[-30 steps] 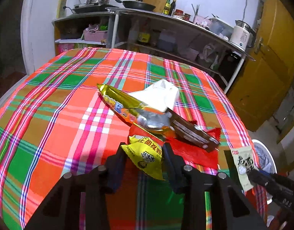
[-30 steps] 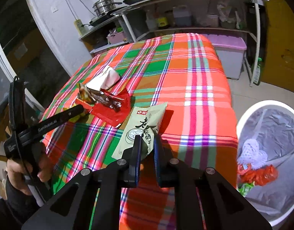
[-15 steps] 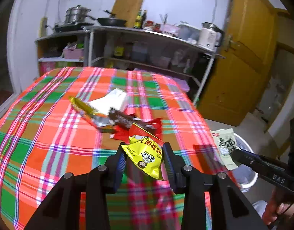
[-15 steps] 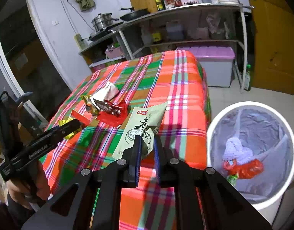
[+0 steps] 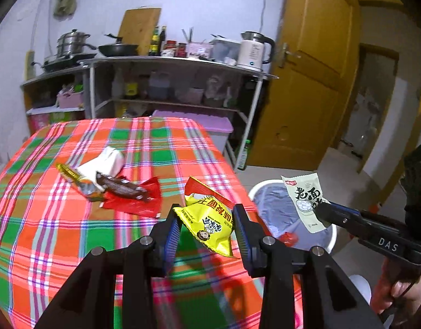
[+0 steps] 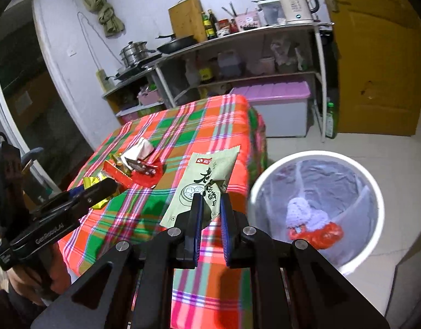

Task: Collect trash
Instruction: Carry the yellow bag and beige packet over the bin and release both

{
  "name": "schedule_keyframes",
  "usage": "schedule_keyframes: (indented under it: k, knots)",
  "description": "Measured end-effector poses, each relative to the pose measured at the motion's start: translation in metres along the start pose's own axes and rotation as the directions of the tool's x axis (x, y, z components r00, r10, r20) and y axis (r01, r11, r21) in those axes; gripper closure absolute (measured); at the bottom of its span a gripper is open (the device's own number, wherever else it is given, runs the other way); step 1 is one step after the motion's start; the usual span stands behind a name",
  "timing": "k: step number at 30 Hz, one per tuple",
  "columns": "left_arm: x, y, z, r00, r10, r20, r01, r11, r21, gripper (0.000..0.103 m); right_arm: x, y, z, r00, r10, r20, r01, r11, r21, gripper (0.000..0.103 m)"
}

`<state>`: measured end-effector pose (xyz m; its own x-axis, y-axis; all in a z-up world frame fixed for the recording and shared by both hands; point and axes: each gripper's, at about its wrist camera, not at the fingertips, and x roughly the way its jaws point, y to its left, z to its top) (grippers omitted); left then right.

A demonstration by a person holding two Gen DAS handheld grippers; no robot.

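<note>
My left gripper is shut on a yellow snack packet and holds it above the table's right edge. My right gripper is shut on a pale green packet, lifted beside the table near the white trash bin. The bin holds a grey liner and some red and white trash. In the left wrist view the green packet hangs over the bin. A red wrapper, a brown wrapper, a gold wrapper and a white tissue lie on the plaid tablecloth.
A metal shelf with pots, bottles and a kettle stands behind the table. A purple-lidded storage box sits under it. A yellow door is at the right. Tiled floor surrounds the bin.
Both grippers have lifted and swung right, away from the table toward the bin, each carrying its packet. The green packet now hangs over the bin.
</note>
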<state>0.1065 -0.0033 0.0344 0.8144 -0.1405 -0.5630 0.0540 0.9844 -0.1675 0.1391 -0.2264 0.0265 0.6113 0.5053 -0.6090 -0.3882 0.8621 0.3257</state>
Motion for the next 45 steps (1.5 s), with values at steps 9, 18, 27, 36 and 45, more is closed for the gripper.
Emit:
schedule_keyframes:
  k: [9, 18, 27, 36, 45]
  knots:
    - [0.007, -0.039, 0.003, 0.998, -0.057, -0.003, 0.057, 0.997, 0.055, 0.065, -0.023, -0.025, -0.004, 0.999, -0.041, 0.034, 0.040, 0.998, 0.038, 0.090]
    - [0.018, -0.069, 0.004, 0.994, -0.107, -0.019, 0.109, 0.989, 0.099, 0.065, -0.037, -0.048, -0.006, 0.996, -0.075, 0.047, 0.072, 0.995, 0.072, 0.090]
    - [0.038, -0.089, 0.003, 0.989, -0.137, -0.049, 0.142, 0.983, 0.120, 0.065, -0.040, -0.066, -0.010, 0.994, -0.099, 0.042, 0.094, 0.990, 0.107, 0.090]
    - [0.060, -0.106, 0.002, 0.985, -0.155, -0.080, 0.165, 0.977, 0.134, 0.065, -0.035, -0.084, -0.012, 0.993, -0.113, 0.025, 0.109, 0.985, 0.137, 0.090]
    - [0.093, -0.116, -0.001, 0.977, -0.161, -0.140, 0.180, 0.974, 0.136, 0.064, -0.018, -0.107, -0.015, 0.992, -0.124, -0.021, 0.126, 0.976, 0.176, 0.090]
